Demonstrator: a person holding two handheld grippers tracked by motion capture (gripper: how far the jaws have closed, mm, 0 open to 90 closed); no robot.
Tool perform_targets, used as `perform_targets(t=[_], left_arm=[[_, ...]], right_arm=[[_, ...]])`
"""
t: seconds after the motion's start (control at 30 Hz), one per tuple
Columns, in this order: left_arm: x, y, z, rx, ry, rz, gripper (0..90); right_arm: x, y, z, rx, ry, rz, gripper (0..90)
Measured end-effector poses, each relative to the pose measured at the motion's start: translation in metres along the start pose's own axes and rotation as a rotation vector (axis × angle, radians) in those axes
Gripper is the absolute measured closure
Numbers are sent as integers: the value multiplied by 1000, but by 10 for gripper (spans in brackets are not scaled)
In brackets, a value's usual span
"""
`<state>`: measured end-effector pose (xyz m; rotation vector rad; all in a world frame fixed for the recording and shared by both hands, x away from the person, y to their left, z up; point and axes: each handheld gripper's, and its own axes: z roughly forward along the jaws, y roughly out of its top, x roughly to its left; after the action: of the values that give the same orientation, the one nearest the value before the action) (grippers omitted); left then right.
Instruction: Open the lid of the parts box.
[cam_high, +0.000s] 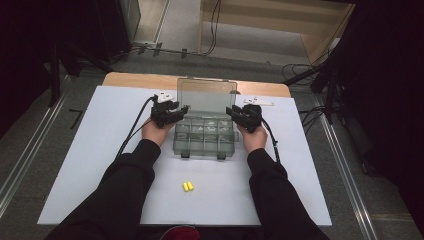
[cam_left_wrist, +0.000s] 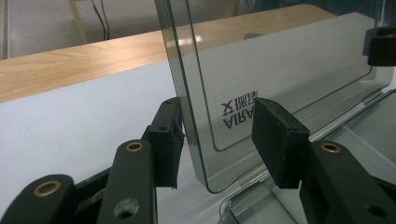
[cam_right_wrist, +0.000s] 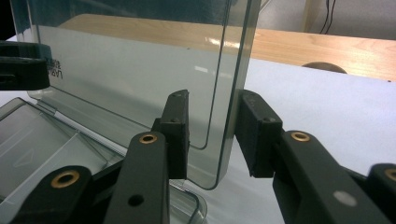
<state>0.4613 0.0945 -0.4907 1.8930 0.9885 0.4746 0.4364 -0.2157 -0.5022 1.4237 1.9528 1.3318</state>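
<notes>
On the white table sheet (cam_high: 100, 150), a clear plastic compartment box (cam_high: 205, 137) is seen lying flat, with its lid (cam_high: 206, 95) raised upright at the far edge. At the left side of the box, the left gripper (cam_high: 176, 113) is held by a hand (cam_high: 156, 131); at the right side of the box, the right gripper (cam_high: 234, 113) is held likewise. In the left gripper view, the lid's (cam_left_wrist: 280, 60) side edge is seen standing between the half-spread jaws, close against the left pad (cam_left_wrist: 170, 140), while the right pad (cam_left_wrist: 279, 140) is kept apart from the pane; a printed label (cam_left_wrist: 240, 109) is seen on the lid. In the right gripper view, the opposite edge of the lid (cam_right_wrist: 140, 70) is seen between that gripper's jaws, with a narrow gap at each pad, so no firm clamp is shown. Nearer the person than the box, two small yellow pieces (cam_high: 188, 187) are seen side by side. Beyond the box, a wooden tabletop strip (cam_high: 135, 80) is visible.
</notes>
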Motion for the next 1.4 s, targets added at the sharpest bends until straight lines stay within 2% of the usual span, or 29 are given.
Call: perform_targets(t=[0.17,0.27,0.5,0.73,0.83,1.4], left_arm=[[1,-2,1,3,-9,-26,530],[1,-4,3,10,-3,-24,530],[0,-7,6,31,10,-19,520],[2,-8,7,42,-5,-48,520],[5,-9,8,43,-24,-79,518],[11,-11,10,45,-47,-118,471]], right_arm=[[-1,-1,2,6,3,4,623],[0,-3,3,17,-6,-5,607],[0,-5,5,41,-3,14,586],[-1,-7,7,56,0,24,568],[1,-9,9,80,-11,6,541],[0,-9,12,86,-2,62,506]])
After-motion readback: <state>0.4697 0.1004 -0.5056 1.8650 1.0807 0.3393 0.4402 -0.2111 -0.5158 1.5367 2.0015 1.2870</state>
